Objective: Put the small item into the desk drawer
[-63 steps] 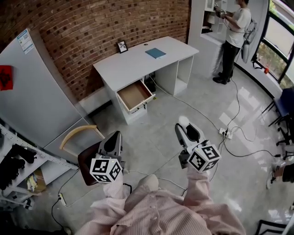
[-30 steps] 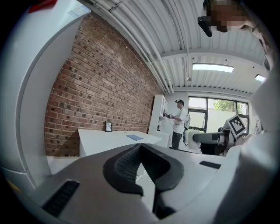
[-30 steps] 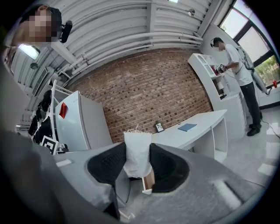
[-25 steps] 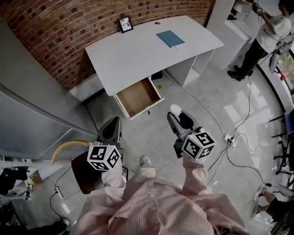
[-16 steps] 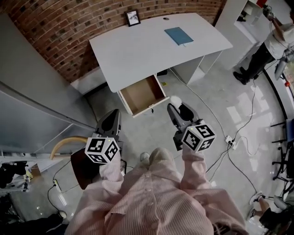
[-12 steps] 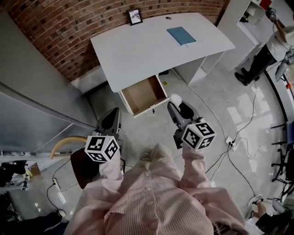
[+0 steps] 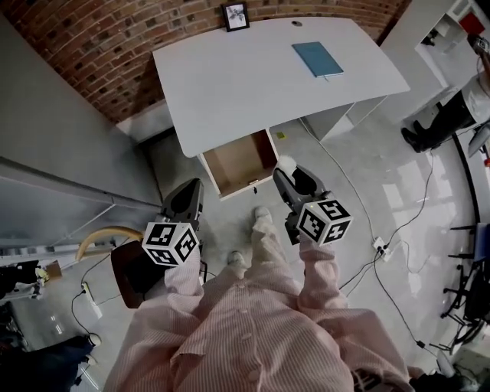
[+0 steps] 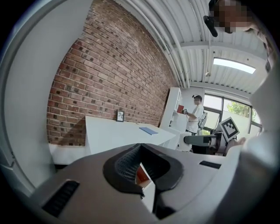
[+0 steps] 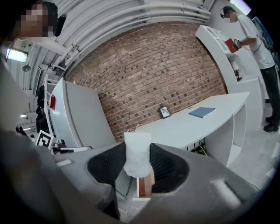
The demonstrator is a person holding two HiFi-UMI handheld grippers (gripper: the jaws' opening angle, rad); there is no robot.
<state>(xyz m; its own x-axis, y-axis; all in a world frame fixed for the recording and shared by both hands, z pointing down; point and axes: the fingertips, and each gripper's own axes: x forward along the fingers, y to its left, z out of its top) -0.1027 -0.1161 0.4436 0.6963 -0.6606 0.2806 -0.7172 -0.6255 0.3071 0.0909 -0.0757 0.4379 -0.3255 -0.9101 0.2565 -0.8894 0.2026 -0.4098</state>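
White item (image 9: 137,151), right hand-held gripper (image 9: 138,168) near-level

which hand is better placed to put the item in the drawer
Right. The right gripper holds the item in its fingers, nearest the open drawer; the left gripper is shut, empty.

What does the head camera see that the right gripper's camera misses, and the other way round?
Only the head view: both grippers from above, left gripper and right gripper, the wearer's striped shirt and a chair. Only the right gripper view: the ceiling and a bystander's upper body. Both: the white desk, blue book, picture frame, open drawer, and the white item clamped in the right gripper's jaws.
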